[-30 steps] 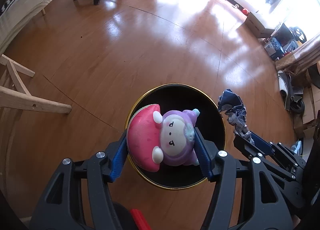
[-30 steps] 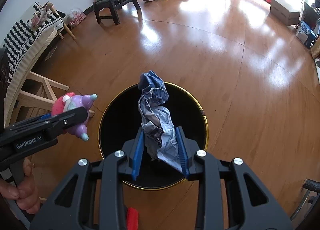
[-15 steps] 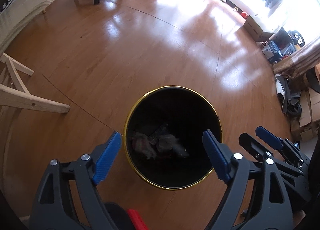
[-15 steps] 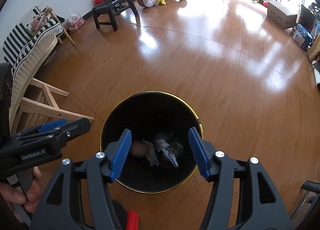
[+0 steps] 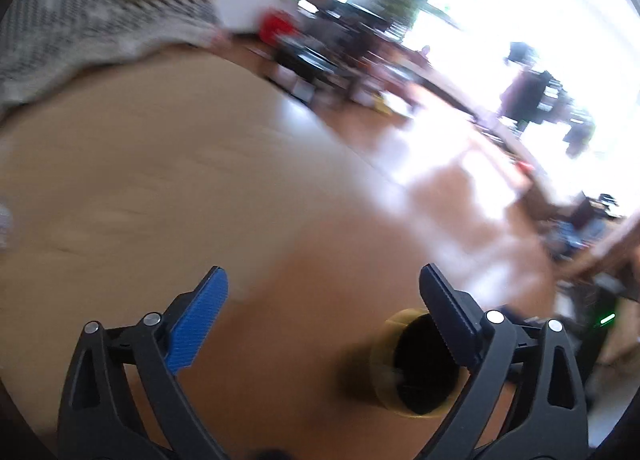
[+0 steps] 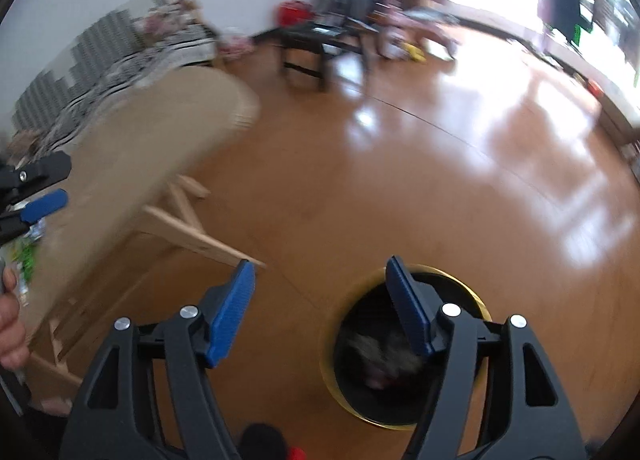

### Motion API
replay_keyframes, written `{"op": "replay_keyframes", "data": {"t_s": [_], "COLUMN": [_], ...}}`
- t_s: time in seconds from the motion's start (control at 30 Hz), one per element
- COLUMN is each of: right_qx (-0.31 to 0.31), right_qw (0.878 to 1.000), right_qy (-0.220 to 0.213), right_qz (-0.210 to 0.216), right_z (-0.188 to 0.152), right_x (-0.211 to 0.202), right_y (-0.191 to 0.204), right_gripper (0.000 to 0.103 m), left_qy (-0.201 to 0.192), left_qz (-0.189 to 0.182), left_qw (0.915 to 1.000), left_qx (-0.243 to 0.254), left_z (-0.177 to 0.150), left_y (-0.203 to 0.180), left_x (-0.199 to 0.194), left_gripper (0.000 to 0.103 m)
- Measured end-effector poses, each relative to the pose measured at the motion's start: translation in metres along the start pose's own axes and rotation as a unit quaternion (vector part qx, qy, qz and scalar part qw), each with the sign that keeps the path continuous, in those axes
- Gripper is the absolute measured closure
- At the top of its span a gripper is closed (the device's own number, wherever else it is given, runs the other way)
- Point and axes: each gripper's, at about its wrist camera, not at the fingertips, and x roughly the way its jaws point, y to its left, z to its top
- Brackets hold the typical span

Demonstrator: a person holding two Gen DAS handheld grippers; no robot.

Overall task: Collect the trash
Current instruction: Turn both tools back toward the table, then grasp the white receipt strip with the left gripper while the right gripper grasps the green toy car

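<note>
The black trash bin with a gold rim (image 6: 352,340) stands on the wooden floor, low and right in the right wrist view, with crumpled trash (image 6: 380,356) inside. It shows small and blurred in the left wrist view (image 5: 416,376). My right gripper (image 6: 320,296) is open and empty, above and left of the bin. My left gripper (image 5: 322,296) is open and empty over a light wooden table top (image 5: 140,179); it also shows at the left edge of the right wrist view (image 6: 44,187).
The light wooden table (image 6: 132,163) with slanted legs stands left of the bin. A dark stool (image 6: 324,47) and toys lie at the far wall. A striped cushion (image 6: 120,59) lies behind the table. Both views are motion-blurred.
Both grippers let their items fall into the bin and opened. Since then both have swung up and to the left, away from the bin; the left one is now over the table.
</note>
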Motion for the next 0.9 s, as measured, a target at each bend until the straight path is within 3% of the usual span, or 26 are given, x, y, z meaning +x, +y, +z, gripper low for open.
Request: {"op": "replay_keyframes", "data": {"t_s": [0.13,0.2,0.3,0.4,0.5,0.6,0.83,0.9], "right_qx": [-0.063,-0.096,-0.142,-0.163,-0.18,-0.19,-0.196,-0.198], "right_qw": [0.996,0.991,0.981,0.972,0.963,0.959,0.962,0.96], "right_qy": [-0.005,-0.003,-0.002,0.008,0.018,0.014,0.036,0.04], "right_qz": [0.059,0.093,0.13,0.166,0.201,0.209,0.186,0.196], "right_z": [0.028,0.035,0.04,0.039,0.034,0.025,0.007,0.006], "right_x": [0.011,0.017,0.024,0.035,0.047,0.06,0.104,0.108], "right_y": [0.111,0.174,0.258,0.336,0.401,0.437,0.456,0.461], "right_gripper": [0.034,0.034,0.034,0.031,0.031,0.031,0.03,0.03], "left_qy": [-0.029,-0.04,-0.022,-0.005,0.006,0.019,0.027,0.03], "left_qz": [0.126,0.202,0.263,0.264,0.261,0.268,0.252,0.265], "left_qw": [0.9913,0.978,0.9624,0.957,0.9554,0.952,0.9571,0.9557], "left_qx": [-0.024,-0.033,-0.065,-0.119,-0.138,-0.147,-0.14,-0.125], "left_z": [-0.01,-0.03,-0.061,-0.083,-0.096,-0.102,-0.105,-0.106], "left_y": [0.115,0.17,0.229,0.264,0.287,0.297,0.324,0.329], "left_x": [-0.059,-0.085,-0.099,-0.103,-0.102,-0.096,-0.081,-0.076], "left_gripper": [0.009,0.009,0.009,0.009,0.009,0.009,0.009,0.011]}}
